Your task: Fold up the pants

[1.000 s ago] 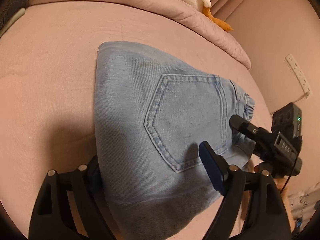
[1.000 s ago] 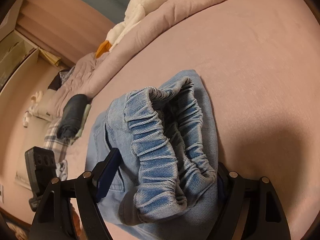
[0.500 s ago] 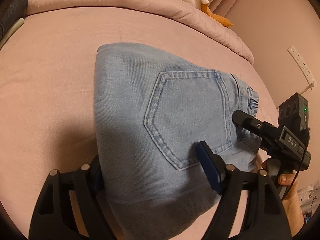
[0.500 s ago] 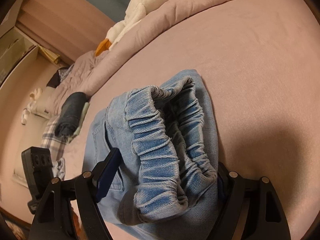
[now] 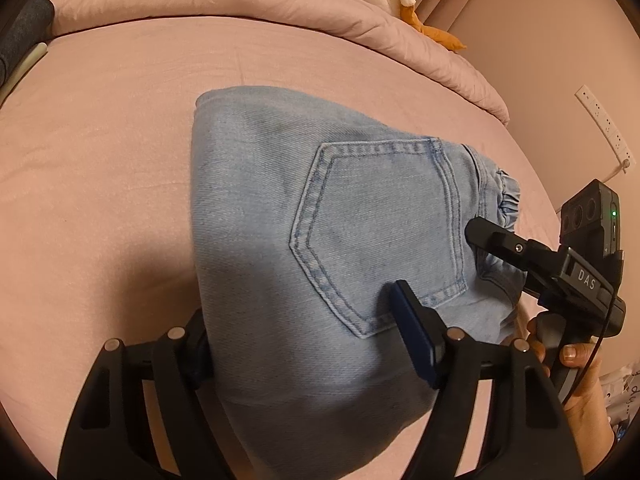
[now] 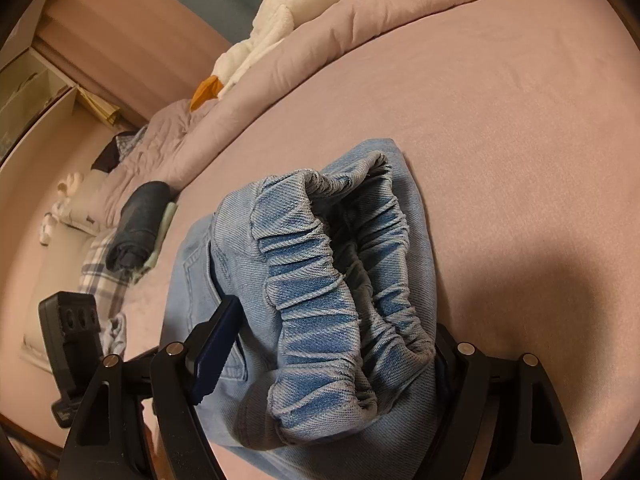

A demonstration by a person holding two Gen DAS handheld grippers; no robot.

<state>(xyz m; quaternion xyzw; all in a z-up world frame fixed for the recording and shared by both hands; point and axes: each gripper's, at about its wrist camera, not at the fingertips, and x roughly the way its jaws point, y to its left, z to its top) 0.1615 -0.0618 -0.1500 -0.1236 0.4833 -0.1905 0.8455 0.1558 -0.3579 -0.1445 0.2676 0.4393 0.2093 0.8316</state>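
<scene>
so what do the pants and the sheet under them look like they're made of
Pants: light blue denim, washed and matte, judging by the diagonal twill weave, double-stitched back pocket and gathered elastic waistband.
Bed sheet: soft pink woven fabric, probably cotton or a blend, matte with faint creases; the exact fibre cannot be told.

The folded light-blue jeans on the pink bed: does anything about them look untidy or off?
Mostly tidy. The folded light-blue denim jeans lie flat on the pink bedsheet, but their elastic waistband bunches up and gapes open at one end.

L hand-held gripper (image 5: 304, 336) closing; R hand-held gripper (image 6: 328, 356) wide.
</scene>
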